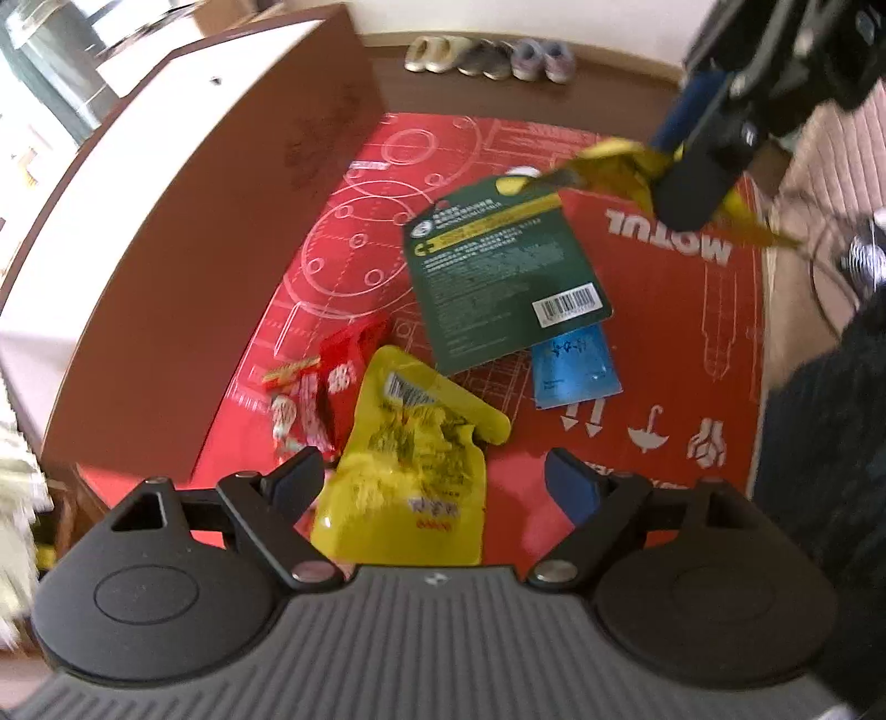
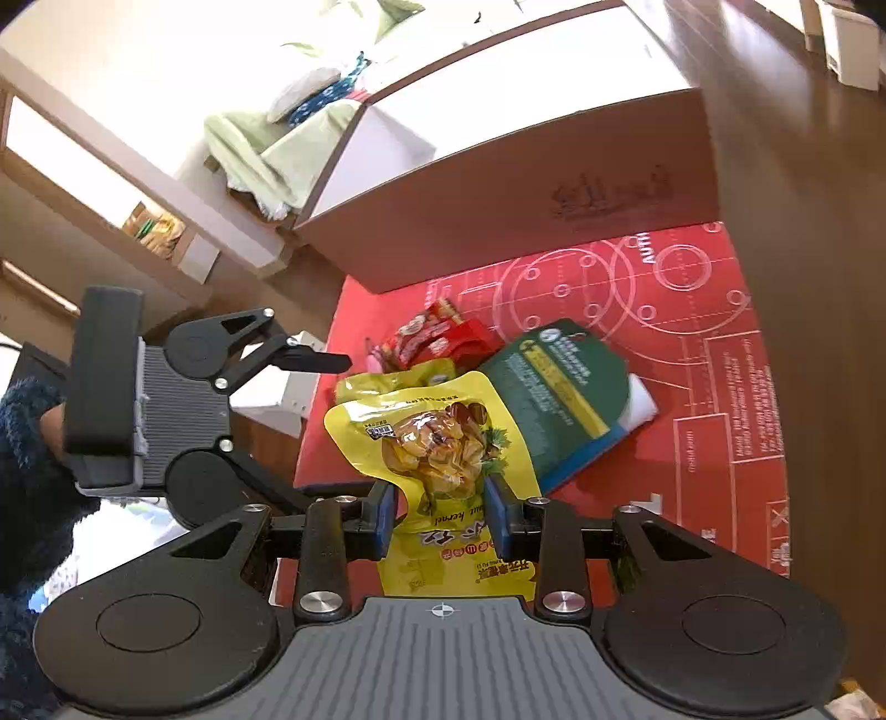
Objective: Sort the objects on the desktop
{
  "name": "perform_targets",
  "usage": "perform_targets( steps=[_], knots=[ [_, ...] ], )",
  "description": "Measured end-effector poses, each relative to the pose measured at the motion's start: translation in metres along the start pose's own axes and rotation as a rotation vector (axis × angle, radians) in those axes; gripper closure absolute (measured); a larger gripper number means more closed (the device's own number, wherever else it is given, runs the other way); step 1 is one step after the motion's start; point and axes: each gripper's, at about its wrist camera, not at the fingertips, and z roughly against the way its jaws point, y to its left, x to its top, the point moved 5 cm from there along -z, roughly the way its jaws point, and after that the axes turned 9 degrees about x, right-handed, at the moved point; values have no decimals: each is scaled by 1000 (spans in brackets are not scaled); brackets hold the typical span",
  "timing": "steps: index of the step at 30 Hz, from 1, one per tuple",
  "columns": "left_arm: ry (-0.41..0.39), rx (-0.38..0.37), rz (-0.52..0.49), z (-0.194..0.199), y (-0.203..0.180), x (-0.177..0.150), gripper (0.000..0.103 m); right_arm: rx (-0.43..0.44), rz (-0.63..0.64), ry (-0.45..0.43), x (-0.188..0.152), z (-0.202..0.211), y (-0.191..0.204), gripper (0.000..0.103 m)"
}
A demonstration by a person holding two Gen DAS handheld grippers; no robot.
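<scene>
Yellow chestnut pouch (image 2: 443, 443) gripped in right claw (image 2: 441, 518), left claw (image 1: 434, 487) wide, cardboard box (image 2: 498, 221) beside

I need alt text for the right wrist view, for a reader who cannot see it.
The right gripper holds a yellow snack pouch above a red mat. A green card and red packets lie below; the open left gripper is alongside.

Dark wood floor (image 1: 609, 94), shoes (image 1: 490, 55) lined along a pale wall (image 1: 498, 16), green-cushioned sofa (image 2: 266, 144) in daylight.

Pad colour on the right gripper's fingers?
Blue pads, clamped on the yellow chestnut snack pouch. Clearest in the right wrist view.
</scene>
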Motion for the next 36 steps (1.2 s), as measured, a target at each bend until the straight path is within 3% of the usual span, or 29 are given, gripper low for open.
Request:
perform_targets(
  steps=[10, 13, 22, 27, 36],
  knots=[
    [55, -72, -61, -35, 2, 6, 20, -14, -57, -28, 2, 7, -19, 71],
    [75, -91, -46, -44, 0, 3, 36, -18, -64, -30, 4, 7, -23, 71],
    [50, -115, 64, -37, -5, -2, 40, -33, -79, -33, 7, 5, -28, 71],
    [31, -113, 176, -18, 0, -4, 41, -33, -78, -38, 8, 6, -28, 71],
    [49, -50, 275, 12, 14, -9, 42, -22, -42, -35, 13, 0, -18, 71]
  ],
)
